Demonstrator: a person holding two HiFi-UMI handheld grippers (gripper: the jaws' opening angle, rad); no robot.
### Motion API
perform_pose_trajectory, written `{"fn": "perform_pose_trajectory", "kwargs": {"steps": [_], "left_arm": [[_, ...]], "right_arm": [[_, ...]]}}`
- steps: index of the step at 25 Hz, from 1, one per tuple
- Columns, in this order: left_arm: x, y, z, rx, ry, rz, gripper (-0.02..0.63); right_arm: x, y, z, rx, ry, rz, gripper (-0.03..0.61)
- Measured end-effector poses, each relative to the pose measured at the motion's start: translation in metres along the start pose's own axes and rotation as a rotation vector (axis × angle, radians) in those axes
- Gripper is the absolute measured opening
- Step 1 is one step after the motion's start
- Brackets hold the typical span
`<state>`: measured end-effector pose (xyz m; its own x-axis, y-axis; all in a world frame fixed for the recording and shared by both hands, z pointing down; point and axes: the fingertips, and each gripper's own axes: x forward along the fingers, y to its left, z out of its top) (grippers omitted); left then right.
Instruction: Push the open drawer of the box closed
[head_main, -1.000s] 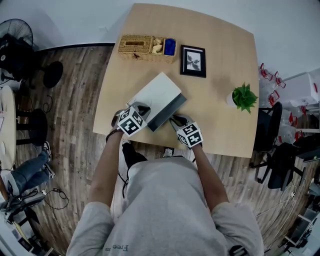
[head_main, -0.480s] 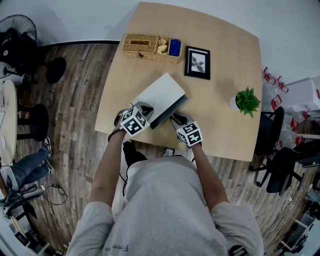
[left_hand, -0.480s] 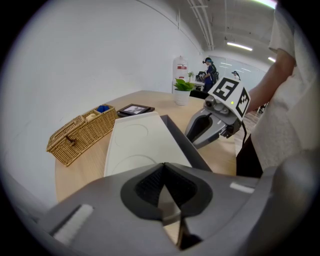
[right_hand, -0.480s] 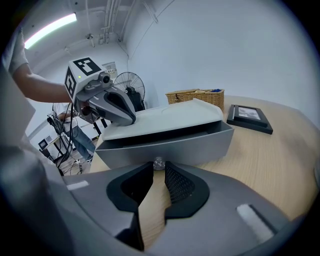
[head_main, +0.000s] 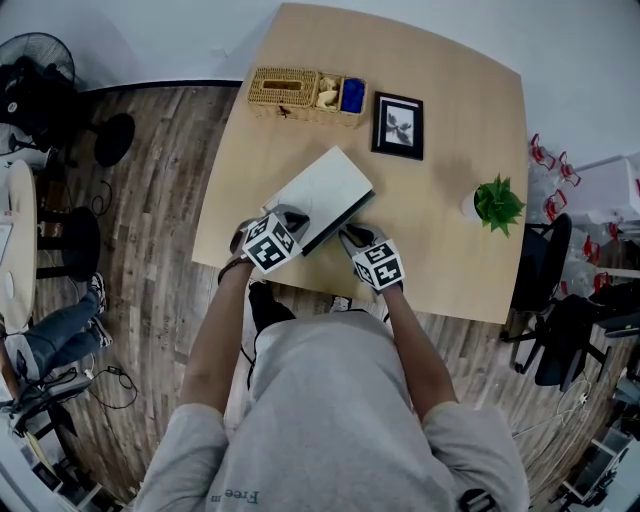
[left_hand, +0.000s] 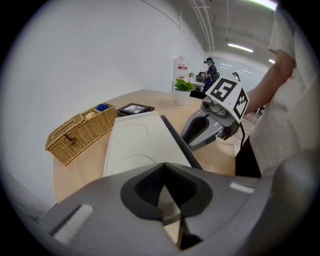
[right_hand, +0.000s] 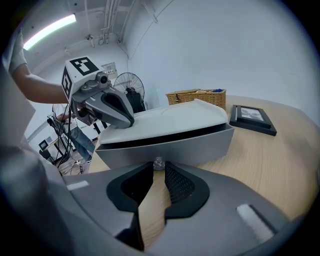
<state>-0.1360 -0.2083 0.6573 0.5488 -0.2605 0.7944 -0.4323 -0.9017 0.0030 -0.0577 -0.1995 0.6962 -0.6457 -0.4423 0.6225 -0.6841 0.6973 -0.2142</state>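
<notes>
Looking down, box: the white box (head_main: 322, 188) lies near the table (head_main: 445, 255)'s front edge, at 6 o'clock from the wicker basket (head_main: 290, 90); its long axis runs 8 to 2 o'clock.
Head view, drawer: the grey drawer (head_main: 345, 222) faces 4 o'clock and stands slightly out; closing travel runs toward 10 o'clock.
Left gripper view, bracing: the left gripper (left_hand: 163, 167) has its jaws together and empty, at the box's near corner, seemingly steadying it.
Right gripper view, pushing: the right gripper (right_hand: 156, 171) has its jaws narrowly apart, tips at the drawer front by its small knob (right_hand: 159, 162), gripping nothing.
Right gripper view, handling: stiff, light, probably free-sliding; push squarely mid-front at the knob, or the box may skid.
</notes>
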Motion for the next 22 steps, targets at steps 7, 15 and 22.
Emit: {"fn": "perform_pose_trajectory", "kwargs": {"steps": [7, 15, 22], "left_arm": [[0.001, 0.000, 0.000, 0.001, 0.001, 0.002, 0.052], [0.001, -0.001, 0.000, -0.002, 0.001, 0.000, 0.052], [0.001, -0.001, 0.000, 0.000, 0.004, 0.003, 0.052]], "right_arm": [[0.007, -0.001, 0.005, -0.009, 0.001, 0.000, 0.072], [0.014, 0.000, 0.009, -0.028, 0.017, 0.003, 0.072], [0.017, 0.000, 0.011, -0.004, 0.023, -0.005, 0.074]]}}
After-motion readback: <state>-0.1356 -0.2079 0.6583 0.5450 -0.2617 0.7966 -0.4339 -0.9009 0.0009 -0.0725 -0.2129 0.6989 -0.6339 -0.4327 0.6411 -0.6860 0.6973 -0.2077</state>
